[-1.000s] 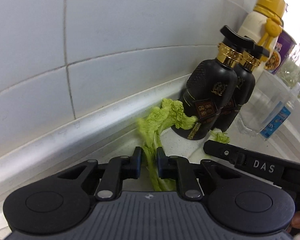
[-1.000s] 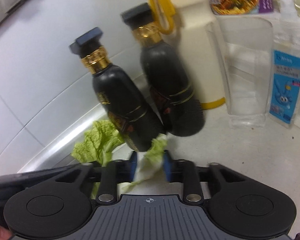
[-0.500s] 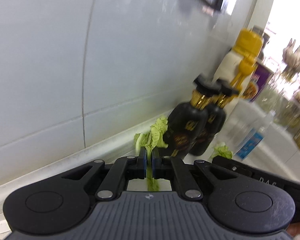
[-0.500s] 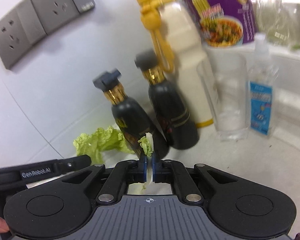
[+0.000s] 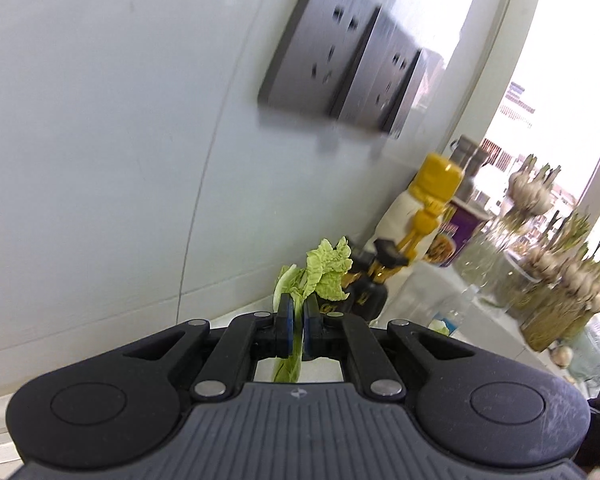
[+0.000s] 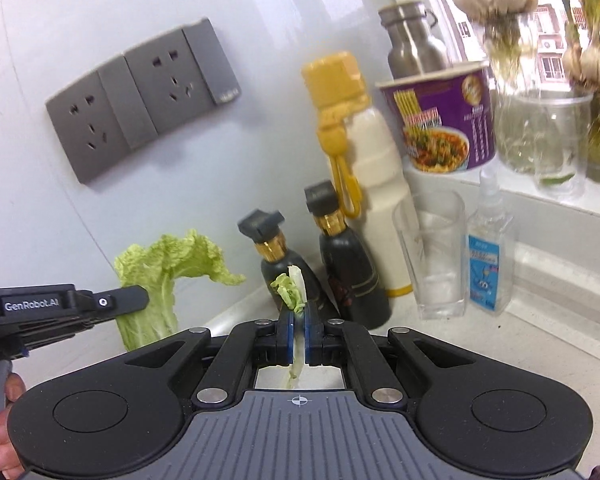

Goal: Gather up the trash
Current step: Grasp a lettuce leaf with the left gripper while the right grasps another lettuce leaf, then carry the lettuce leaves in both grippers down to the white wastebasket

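You're holding trash in both hands now. Your left gripper (image 5: 295, 330) is clamped tight on the big ruffled pale-green cabbage leaf (image 5: 320, 270), pads pinching its stalk, frilly top standing above the fingers. Your right gripper (image 6: 298, 334) is pinched down on the small torn whitish-green leaf scrap (image 6: 293, 286), which is sticking up out of the blue pads (image 6: 285, 334).

What's changed: a second ago both pieces were lying on the white bench (image 6: 480, 340) against the two black pump bottles with gold collars (image 6: 352, 280), with the jaws only loosely round them. Since then both have closed fully and both leaves are coming up off the bench; the grey wall sockets (image 6: 139, 96) are now filling the view where tile and bottle bases were. In the right view the big leaf (image 6: 159, 276) is hanging clear beside the left gripper's black finger (image 6: 111, 302), touching nothing below.

So pickup looks done for both bits; the bench corner by the bottles is looking clear of greens, as far as the views show. Next is probably carrying to a bin, and none is in view yet. Watch the floppy leaf near the bottles and the clear drinking glass (image 6: 436, 256) as you're swinging away.
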A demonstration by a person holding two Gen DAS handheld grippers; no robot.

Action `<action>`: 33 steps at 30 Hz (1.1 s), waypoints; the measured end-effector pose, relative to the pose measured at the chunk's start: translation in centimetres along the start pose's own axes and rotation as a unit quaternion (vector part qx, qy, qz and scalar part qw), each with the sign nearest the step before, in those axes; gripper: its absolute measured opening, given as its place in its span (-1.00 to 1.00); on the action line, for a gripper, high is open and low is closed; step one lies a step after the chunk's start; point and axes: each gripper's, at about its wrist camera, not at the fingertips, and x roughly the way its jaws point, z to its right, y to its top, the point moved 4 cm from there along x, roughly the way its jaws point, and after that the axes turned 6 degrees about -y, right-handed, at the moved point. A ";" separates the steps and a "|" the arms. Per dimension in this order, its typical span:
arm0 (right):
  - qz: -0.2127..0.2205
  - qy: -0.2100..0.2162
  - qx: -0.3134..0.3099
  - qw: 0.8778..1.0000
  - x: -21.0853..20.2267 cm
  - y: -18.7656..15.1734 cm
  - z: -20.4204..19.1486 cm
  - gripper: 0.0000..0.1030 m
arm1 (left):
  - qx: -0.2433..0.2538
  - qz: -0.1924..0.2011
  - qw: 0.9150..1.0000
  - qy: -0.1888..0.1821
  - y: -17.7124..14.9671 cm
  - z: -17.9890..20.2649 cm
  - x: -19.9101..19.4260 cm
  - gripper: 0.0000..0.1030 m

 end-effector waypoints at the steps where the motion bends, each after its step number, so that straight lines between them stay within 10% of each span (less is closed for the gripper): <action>1: -0.001 0.000 0.002 1.000 -0.5 0.1 -0.1 -0.93 | -0.001 0.000 1.000 -0.001 0.1 0.1 -0.5 -0.93; 33: -0.143 0.031 -0.002 0.989 -10.3 -8.4 -11.1 -0.93 | -0.082 -0.076 0.992 0.050 -8.5 -6.2 -16.1 -0.93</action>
